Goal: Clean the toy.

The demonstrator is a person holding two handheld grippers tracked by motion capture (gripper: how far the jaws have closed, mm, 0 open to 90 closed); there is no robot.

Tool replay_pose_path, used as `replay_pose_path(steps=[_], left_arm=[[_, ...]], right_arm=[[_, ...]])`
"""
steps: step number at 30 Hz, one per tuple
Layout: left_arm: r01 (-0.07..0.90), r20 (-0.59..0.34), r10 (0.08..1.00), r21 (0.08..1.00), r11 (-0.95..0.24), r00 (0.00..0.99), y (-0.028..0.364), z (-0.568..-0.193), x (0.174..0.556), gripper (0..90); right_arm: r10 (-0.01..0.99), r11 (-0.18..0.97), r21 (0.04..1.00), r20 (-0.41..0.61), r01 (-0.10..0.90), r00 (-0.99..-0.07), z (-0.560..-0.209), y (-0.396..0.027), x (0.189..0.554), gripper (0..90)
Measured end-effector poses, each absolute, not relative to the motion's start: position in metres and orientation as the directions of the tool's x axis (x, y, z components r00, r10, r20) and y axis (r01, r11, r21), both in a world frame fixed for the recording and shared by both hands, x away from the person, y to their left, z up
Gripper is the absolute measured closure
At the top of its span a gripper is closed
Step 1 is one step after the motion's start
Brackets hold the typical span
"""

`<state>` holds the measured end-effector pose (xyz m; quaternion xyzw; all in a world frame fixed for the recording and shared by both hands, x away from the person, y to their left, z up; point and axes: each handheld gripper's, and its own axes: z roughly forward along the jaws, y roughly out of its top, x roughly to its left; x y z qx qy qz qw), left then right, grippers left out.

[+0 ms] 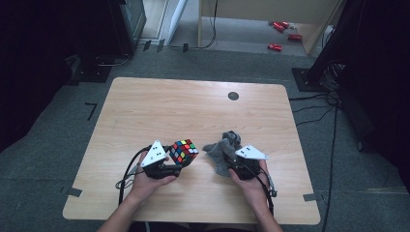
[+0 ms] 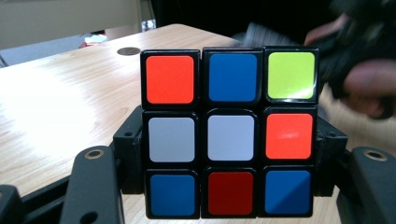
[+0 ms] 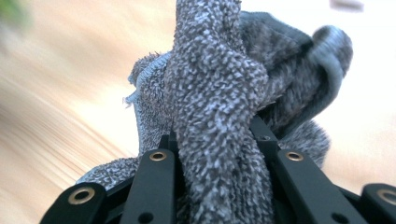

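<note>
With my left gripper clamping the Rubik's cube just above the table, my right gripper, jaws pinched on a grey cloth, sat close to the cube's right.

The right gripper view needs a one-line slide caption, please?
Right gripper clamped on a bunched grey cloth above the wooden table.

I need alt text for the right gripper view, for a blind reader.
The right gripper has its two black jaws shut on a bunched grey terry cloth, seen close up. Behind it lies the blurred wooden table.
</note>
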<state>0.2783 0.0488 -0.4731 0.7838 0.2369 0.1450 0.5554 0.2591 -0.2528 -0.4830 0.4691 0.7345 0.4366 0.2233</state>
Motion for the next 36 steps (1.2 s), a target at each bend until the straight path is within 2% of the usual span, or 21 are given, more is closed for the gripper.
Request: replay_pose_path(steps=[4,7,11,13,15,17,19,21,25,29,31,32,34,36], left_arm=[[0.174,0.017,0.505,0.928,-0.328,0.863,0.04,-0.475,0.274,34.1],[0.141,0.043,0.469,0.926,-0.35,0.882,0.033,-0.475,0.269,34.1],[0.077,0.08,0.411,0.933,-0.352,0.908,0.024,-0.472,0.258,34.2],[0.059,0.081,0.395,0.942,-0.331,0.915,0.024,-0.466,0.254,34.2],[0.054,0.081,0.388,0.945,-0.324,0.918,0.027,-0.462,0.253,34.3],[0.067,0.058,0.392,0.952,-0.298,0.918,0.031,-0.462,0.255,34.4],[0.085,0.025,0.393,0.962,-0.259,0.919,0.035,-0.459,0.258,34.4],[0.082,0.042,0.408,0.956,-0.28,0.912,0.036,-0.458,0.26,34.4],[0.089,0.062,0.413,0.938,-0.336,0.909,0.03,-0.464,0.259,34.4],[0.074,0.064,0.389,0.941,-0.329,0.919,0.024,-0.463,0.254,34.4],[0.062,0.068,0.387,0.947,-0.314,0.919,0.026,-0.46,0.252,34.4],[0.058,0.067,0.387,0.951,-0.303,0.92,0.029,-0.459,0.252,34.4],[0.072,0.039,0.39,0.961,-0.266,0.92,0.034,-0.457,0.254,34.4],[0.101,-0.015,0.382,0.973,-0.208,0.924,0.039,-0.455,0.258,34.4]], right_arm=[[0.828,0.073,0.924,0.153,0.374,-0.54,-0.445,-0.243,0.241,70.3],[0.776,0.042,0.952,0.161,0.304,-0.61,-0.425,-0.229,0.226,70.1],[0.718,0.04,0.952,0.184,0.304,-0.671,-0.419,-0.208,0.218,69.8],[0.728,0.079,0.944,0.164,0.32,-0.665,-0.426,-0.203,0.219,69.3],[0.715,-0.008,0.937,0.251,0.351,-0.653,-0.434,-0.21,0.224,69.5],[0.758,0.01,0.926,0.24,0.379,-0.607,-0.44,-0.218,0.231,69.9],[0.807,0.052,0.892,0.227,0.449,-0.545,-0.45,-0.226,0.239,70.1],[0.817,0.012,0.879,0.266,0.476,-0.512,-0.456,-0.234,0.242,70.1],[0.784,-0.034,0.917,0.271,0.398,-0.559,-0.436,-0.231,0.231,69.9],[0.739,0.011,0.945,0.213,0.327,-0.639,-0.422,-0.21,0.217,69.8],[0.733,0.019,0.942,0.214,0.335,-0.646,-0.427,-0.206,0.217,69.6],[0.722,-0.025,0.937,0.259,0.349,-0.641,-0.431,-0.209,0.219,69.8],[0.739,-0.055,0.919,0.301,0.391,-0.602,-0.438,-0.217,0.226,70.2],[0.782,-0.024,0.895,0.294,0.444,-0.549,-0.444,-0.225,0.234,70.6]])
